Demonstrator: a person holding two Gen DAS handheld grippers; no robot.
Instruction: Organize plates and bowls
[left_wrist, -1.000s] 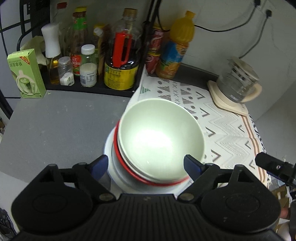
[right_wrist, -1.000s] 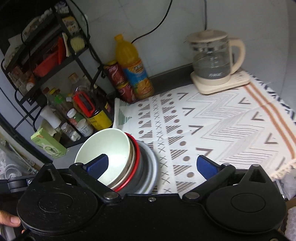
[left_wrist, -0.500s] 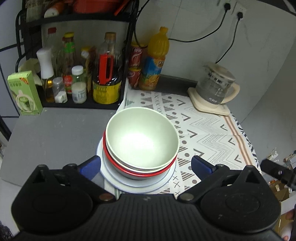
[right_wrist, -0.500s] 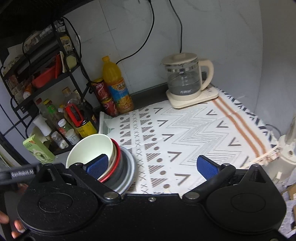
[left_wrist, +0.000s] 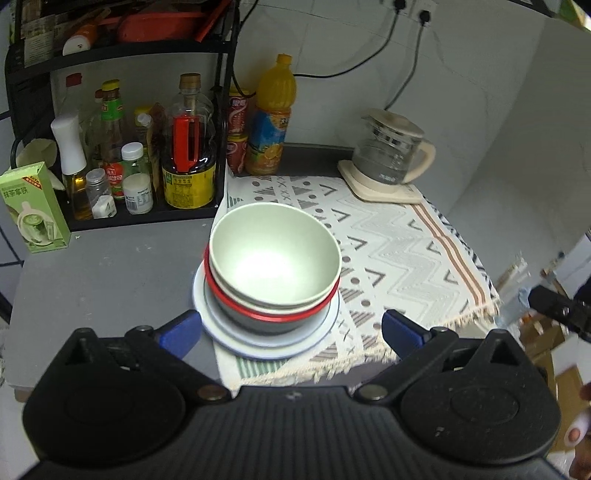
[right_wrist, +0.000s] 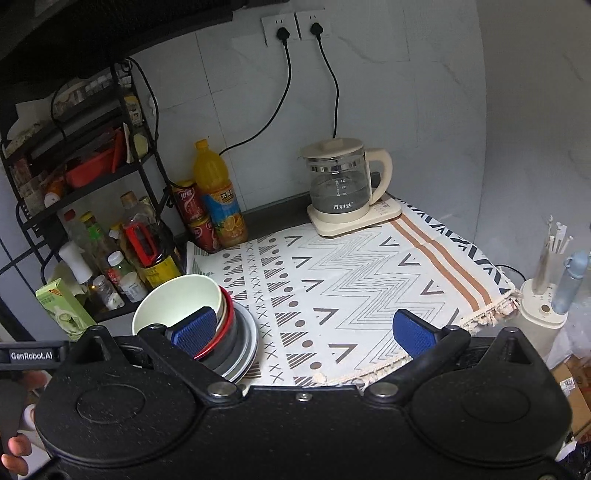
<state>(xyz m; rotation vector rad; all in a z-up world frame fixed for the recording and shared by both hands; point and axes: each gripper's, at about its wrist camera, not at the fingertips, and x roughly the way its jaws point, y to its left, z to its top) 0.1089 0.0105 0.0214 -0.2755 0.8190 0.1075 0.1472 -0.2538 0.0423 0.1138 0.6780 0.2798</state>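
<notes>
On the worktop (left_wrist: 110, 273), nested bowls (left_wrist: 275, 254) sit stacked on plates (left_wrist: 236, 339) at the patterned cloth's (right_wrist: 369, 280) edge, both grippers' jaws apart and empty, stacking apparently finished, nothing evidently left to lift.

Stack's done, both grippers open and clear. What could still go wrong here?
1. The pale green bowl sits tilted atop the red-rimmed bowl, so a bump may slide it off.
2. The white plate straddles the patterned cloth's edge, so the stack may rock.
3. It sits near the counter's front edge.
</notes>
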